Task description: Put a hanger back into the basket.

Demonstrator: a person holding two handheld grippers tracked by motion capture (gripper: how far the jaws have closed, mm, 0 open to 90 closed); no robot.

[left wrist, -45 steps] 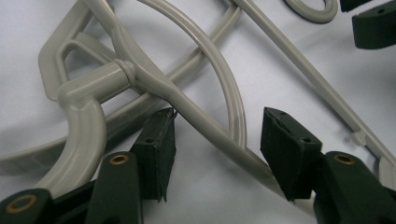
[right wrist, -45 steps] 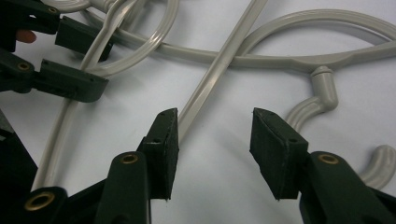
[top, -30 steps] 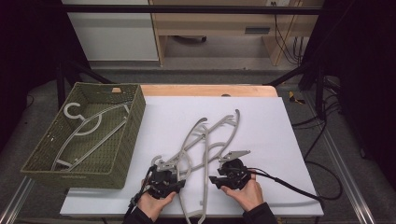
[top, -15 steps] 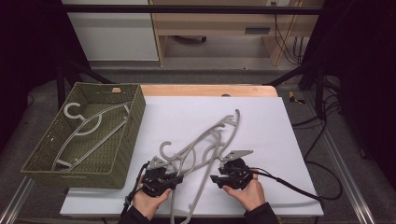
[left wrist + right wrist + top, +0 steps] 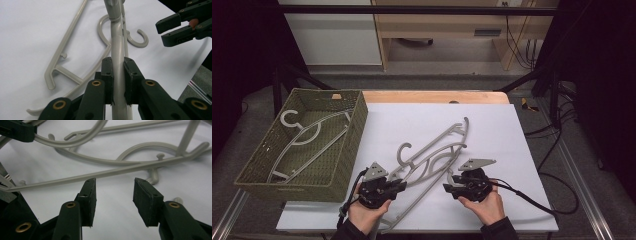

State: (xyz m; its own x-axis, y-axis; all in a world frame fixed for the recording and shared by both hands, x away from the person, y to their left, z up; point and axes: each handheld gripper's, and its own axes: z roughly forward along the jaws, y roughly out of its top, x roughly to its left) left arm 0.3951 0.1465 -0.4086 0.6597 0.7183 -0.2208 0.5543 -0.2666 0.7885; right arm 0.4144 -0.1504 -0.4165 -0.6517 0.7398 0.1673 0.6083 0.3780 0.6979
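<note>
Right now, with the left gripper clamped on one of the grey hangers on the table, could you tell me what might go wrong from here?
1. The left gripper holds the gripped hanger by one thin arm, so it may swivel or slip in the pads.
2. That hanger crosses the second hanger beside it; lifting could snag and drag it.
3. The basket already holds a hanger, and a hook might catch on its rim.

Left gripper (image 5: 399, 184), near the table's front edge: jaws just closed, clamped on a hanger bar. Right gripper (image 5: 449, 184), beside it: jaws parted, holding nothing.
</note>
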